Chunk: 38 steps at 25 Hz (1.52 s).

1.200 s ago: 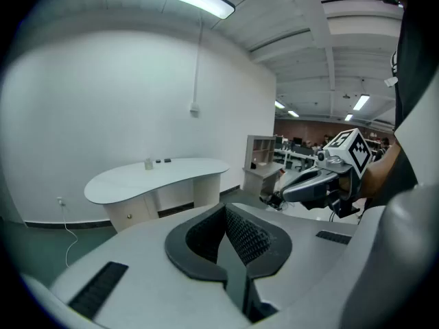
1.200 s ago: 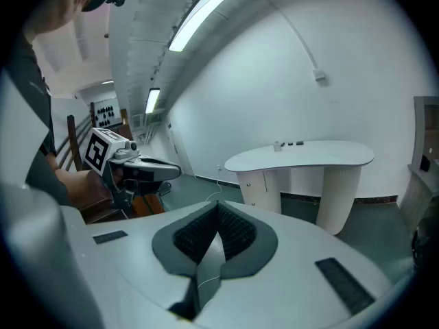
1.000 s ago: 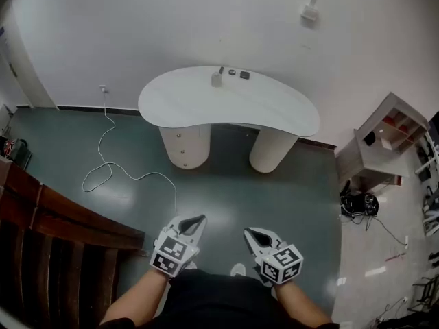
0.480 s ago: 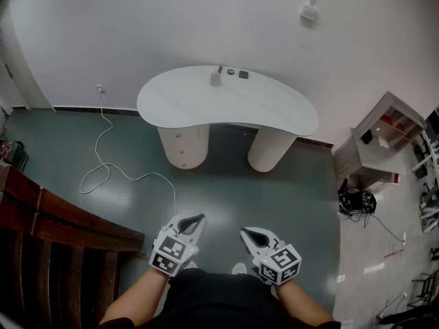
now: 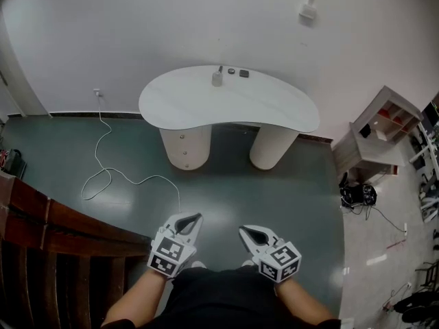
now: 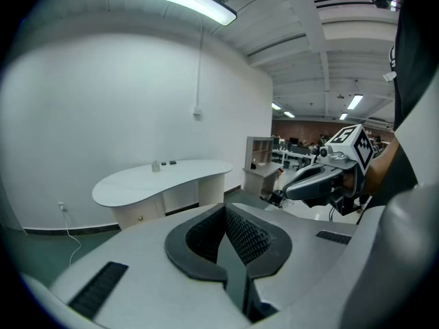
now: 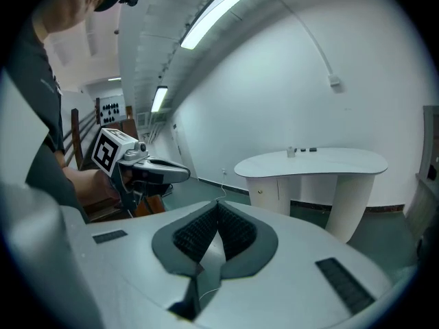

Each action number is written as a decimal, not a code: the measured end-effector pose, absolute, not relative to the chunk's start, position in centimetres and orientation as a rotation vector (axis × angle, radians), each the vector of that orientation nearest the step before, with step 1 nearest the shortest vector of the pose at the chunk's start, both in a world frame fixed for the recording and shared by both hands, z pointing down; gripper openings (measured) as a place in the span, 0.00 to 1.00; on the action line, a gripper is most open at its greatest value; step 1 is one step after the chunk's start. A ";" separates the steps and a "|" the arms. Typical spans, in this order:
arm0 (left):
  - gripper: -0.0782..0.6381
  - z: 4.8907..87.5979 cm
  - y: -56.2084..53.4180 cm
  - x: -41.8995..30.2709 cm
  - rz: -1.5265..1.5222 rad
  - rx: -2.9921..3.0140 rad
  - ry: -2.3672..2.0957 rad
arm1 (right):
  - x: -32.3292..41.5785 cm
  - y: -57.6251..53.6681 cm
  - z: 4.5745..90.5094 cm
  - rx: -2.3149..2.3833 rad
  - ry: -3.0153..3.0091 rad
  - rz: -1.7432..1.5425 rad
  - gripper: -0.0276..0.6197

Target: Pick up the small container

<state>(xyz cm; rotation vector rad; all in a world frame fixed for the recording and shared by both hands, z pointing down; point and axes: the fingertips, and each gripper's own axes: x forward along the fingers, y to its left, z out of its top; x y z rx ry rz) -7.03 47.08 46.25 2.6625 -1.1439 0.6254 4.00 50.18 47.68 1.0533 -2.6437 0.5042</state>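
Observation:
The small container [image 5: 217, 79], a pale grey cup, stands near the far edge of a white kidney-shaped table [image 5: 206, 108] across the room. It shows tiny in the left gripper view [image 6: 156, 166] and the right gripper view [image 7: 291, 152]. My left gripper [image 5: 190, 220] and right gripper [image 5: 245, 232] hang side by side over the green floor, far short of the table. Both are shut with nothing between the pads. Each gripper view catches the other: the right gripper [image 6: 291, 190] and the left gripper [image 7: 180, 173].
Two small dark items [image 5: 238, 72] lie beside the container. A white cable [image 5: 110, 177] snakes over the floor at left. A dark wooden railing [image 5: 55, 252] fills the near left. A low shelf unit [image 5: 374, 142] and a tangle of cables [image 5: 358, 196] sit at right.
Both grippers and the head view have drifted a little toward the table; the railing has slid lower left in the picture. The jaws stay shut.

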 end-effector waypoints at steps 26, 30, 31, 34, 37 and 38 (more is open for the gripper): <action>0.13 47.4 36.8 -8.4 0.601 2.604 -1.192 | 3.9 37.3 48.0 1.101 -2.635 0.544 0.04; 0.13 46.2 31.5 -7.2 0.581 2.597 -1.231 | 5.3 32.0 47.4 1.081 -2.649 0.534 0.04; 0.13 45.9 30.3 -6.9 0.574 2.594 -1.245 | 5.6 30.8 47.4 1.073 -2.652 0.535 0.04; 0.13 45.6 27.5 -6.2 0.567 2.568 -1.285 | 6.3 27.8 47.6 1.030 -2.657 0.543 0.04; 0.13 45.8 25.2 -5.4 0.571 2.535 -1.313 | 7.1 25.2 47.8 0.980 -2.661 0.537 0.04; 0.13 45.9 24.5 -5.1 0.571 2.526 -1.318 | 7.3 24.3 47.8 0.969 -2.663 0.538 0.04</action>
